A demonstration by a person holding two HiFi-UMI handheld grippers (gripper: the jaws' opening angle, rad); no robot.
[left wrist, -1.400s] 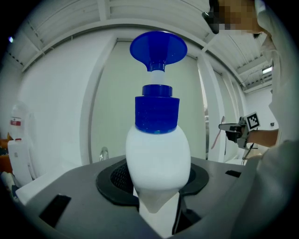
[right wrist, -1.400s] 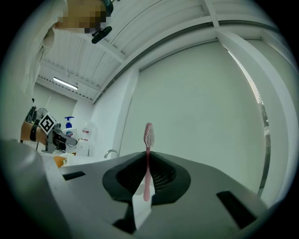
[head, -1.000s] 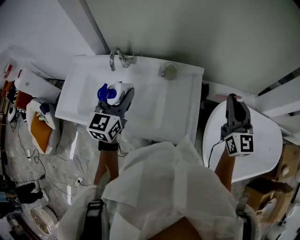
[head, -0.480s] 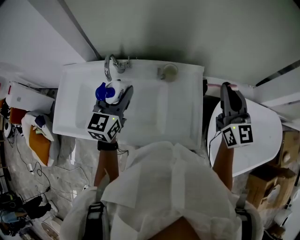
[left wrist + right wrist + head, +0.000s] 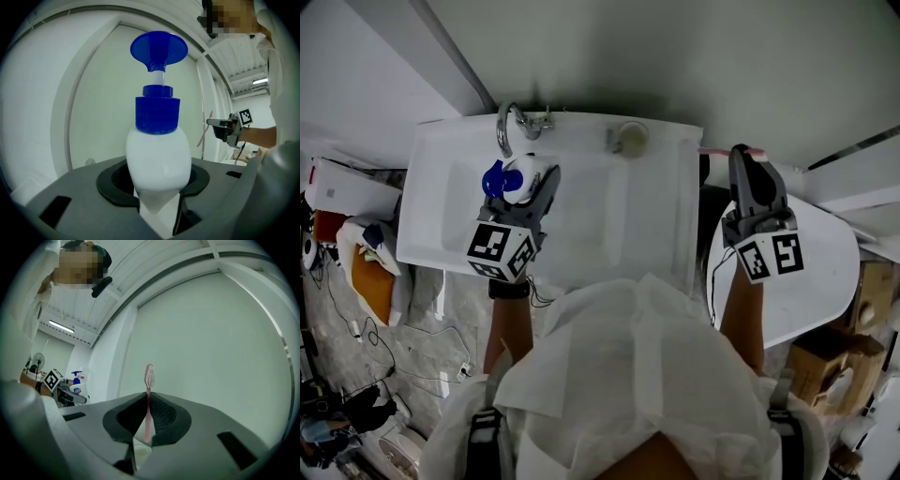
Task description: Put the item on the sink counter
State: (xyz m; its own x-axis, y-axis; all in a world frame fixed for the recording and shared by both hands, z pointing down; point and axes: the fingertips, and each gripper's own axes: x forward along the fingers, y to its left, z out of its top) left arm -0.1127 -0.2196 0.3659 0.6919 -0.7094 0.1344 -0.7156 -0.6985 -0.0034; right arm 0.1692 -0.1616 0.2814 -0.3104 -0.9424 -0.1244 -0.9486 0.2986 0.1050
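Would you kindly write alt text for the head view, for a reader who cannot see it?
Seen from above, the left gripper holds a white bottle with a blue pump over a white sink. The right gripper holds a pink toothbrush beside the sink.

Head view: dim, flat, greyish light; white sink (image 5: 623,220) brightest, dark shadow band along its upper edge. Gripper views: brighter, strong fisheye bending, black vignette in corners. Ceiling strip light (image 5: 61,326) glows mid left in right gripper view; lower foreground soft.
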